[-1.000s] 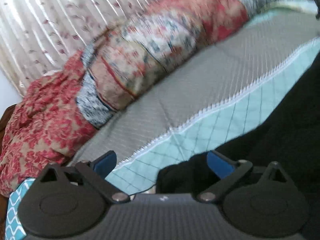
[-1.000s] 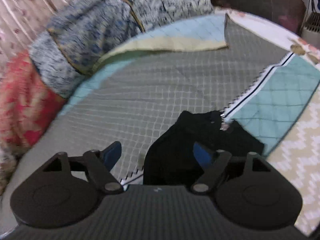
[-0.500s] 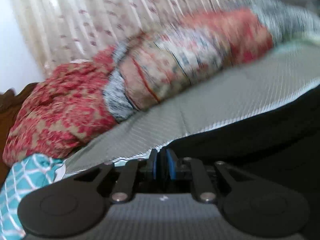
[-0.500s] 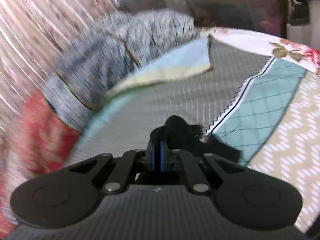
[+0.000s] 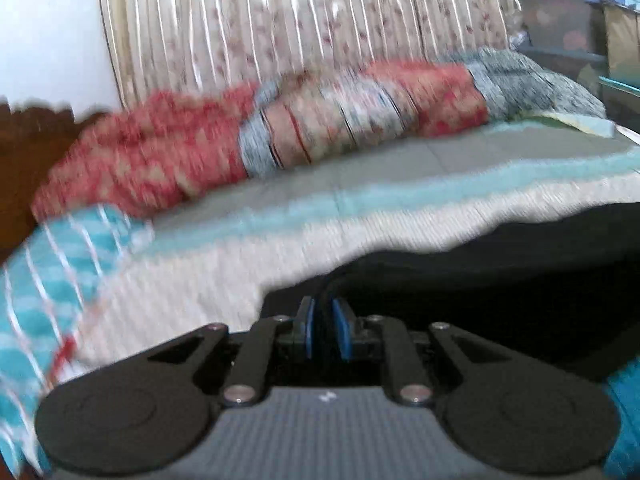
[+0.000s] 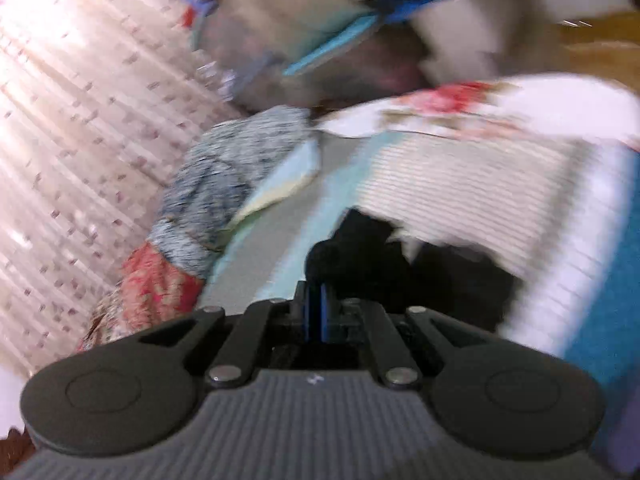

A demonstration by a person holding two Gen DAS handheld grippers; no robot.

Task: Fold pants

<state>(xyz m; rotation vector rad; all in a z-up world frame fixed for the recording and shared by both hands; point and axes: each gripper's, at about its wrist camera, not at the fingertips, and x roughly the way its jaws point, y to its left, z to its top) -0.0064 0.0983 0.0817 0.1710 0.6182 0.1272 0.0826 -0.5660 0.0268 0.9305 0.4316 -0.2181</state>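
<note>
The black pants [image 5: 500, 264] stretch from my left gripper [image 5: 324, 320] off to the right, held above the bed. The left gripper's blue pads are shut on a pinch of the black cloth. In the right wrist view my right gripper [image 6: 318, 308] is shut on another bunched part of the black pants [image 6: 360, 252], which hang ahead of it over the quilt. Both views are blurred by motion.
A quilted bedspread [image 5: 360, 216] in grey, pale blue and cream covers the bed. Rolled red and blue patterned blankets [image 5: 320, 120] lie along the far side under a pleated curtain [image 5: 280, 20]. A teal patterned cloth [image 5: 52, 264] lies at left. Boxes and clutter [image 6: 320, 20] stand beyond the bed.
Both grippers went from open to shut on the black pants, then lifted and pulled back, so more of the quilt and room now shows.
</note>
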